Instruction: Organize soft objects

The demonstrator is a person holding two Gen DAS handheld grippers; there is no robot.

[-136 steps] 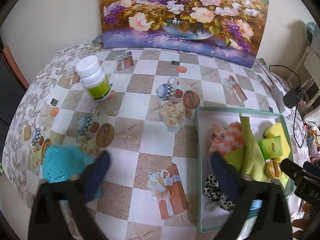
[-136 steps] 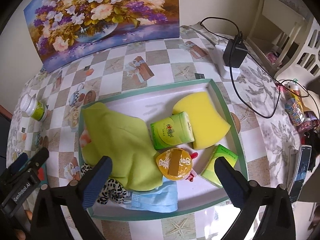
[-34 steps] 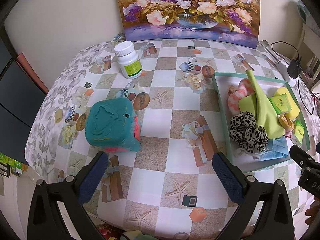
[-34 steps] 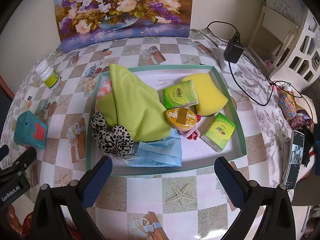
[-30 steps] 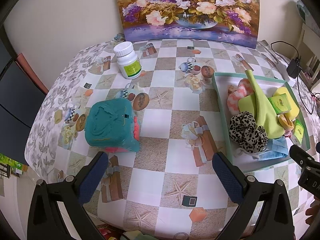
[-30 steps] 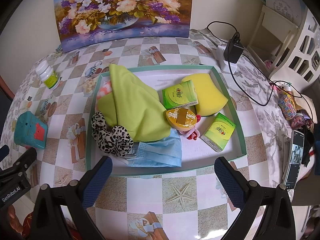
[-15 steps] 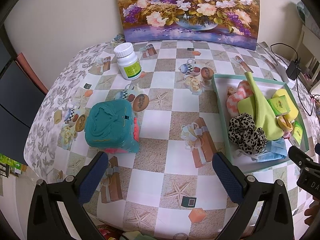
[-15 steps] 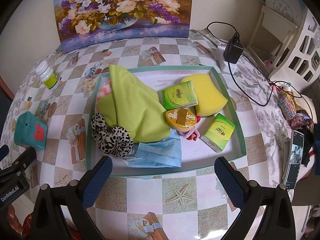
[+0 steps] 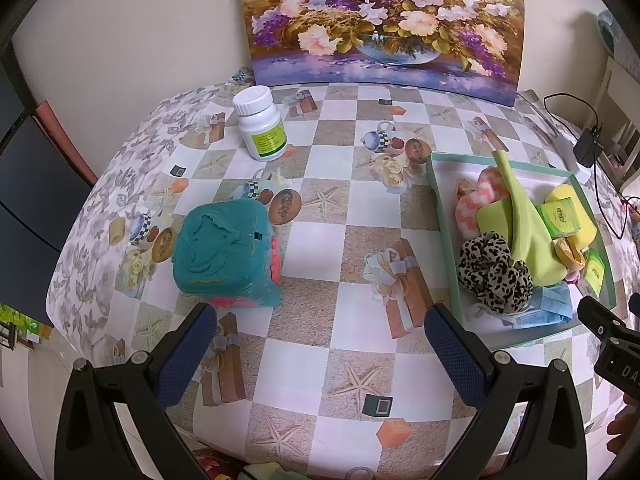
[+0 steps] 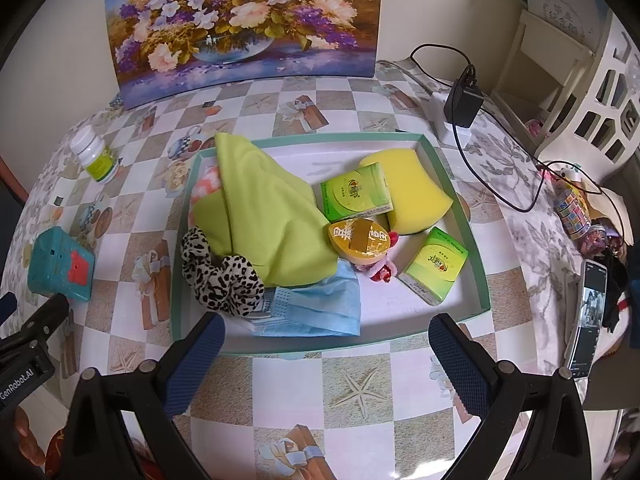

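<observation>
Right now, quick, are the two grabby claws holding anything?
Left gripper: open, holding nothing, above the tablecloth.
Right gripper: open, holding nothing, in front of the tray.

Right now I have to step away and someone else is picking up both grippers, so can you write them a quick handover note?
Left gripper: open, empty, above the tablecloth just short of the teal plush block.
Right gripper: open, empty, at the near edge of the green-rimmed tray.
Done: the tray holds the lime cloth, leopard scrunchie, blue face mask, yellow sponge, two green tissue packs and a striped peach cloth.
Left: the teal plush block lies outside the tray; probably the next pick. The white pill bottle is hard, so likely stays.
</observation>
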